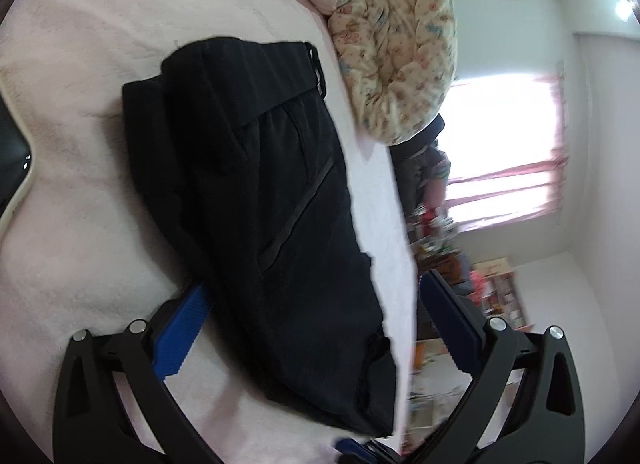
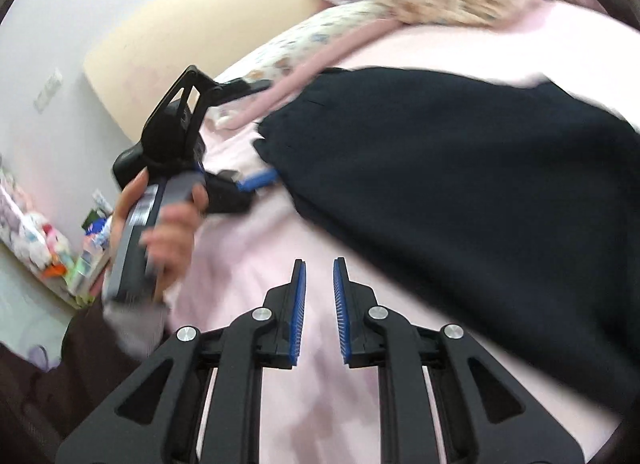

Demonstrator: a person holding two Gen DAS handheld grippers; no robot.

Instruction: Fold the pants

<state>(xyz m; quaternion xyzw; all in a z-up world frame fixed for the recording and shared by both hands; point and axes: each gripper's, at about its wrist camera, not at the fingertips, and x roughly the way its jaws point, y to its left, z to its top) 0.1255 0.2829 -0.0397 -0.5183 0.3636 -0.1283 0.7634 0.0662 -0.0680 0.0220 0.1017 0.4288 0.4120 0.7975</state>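
The black pants (image 1: 276, 199) lie folded in a compact bundle on the pink bed cover (image 1: 72, 191). My left gripper (image 1: 312, 296) is wide open, its jaws on either side of the bundle's near end; one blue finger (image 1: 180, 336) lies beside or under the cloth's edge. In the right wrist view the pants (image 2: 460, 199) fill the right side, and the left gripper (image 2: 256, 179) shows with a blue fingertip at the pants' left edge, held by a hand (image 2: 160, 223). My right gripper (image 2: 320, 296) is slightly open and empty, over the pink cover just short of the pants.
A yellow patterned quilt (image 1: 400, 51) and pillows are bunched at the head of the bed, beyond the pants. The bed's edge (image 1: 400, 223) runs right of the pants, with a cluttered floor and bright window (image 1: 508, 143) past it. A cream headboard (image 2: 180, 31) stands behind.
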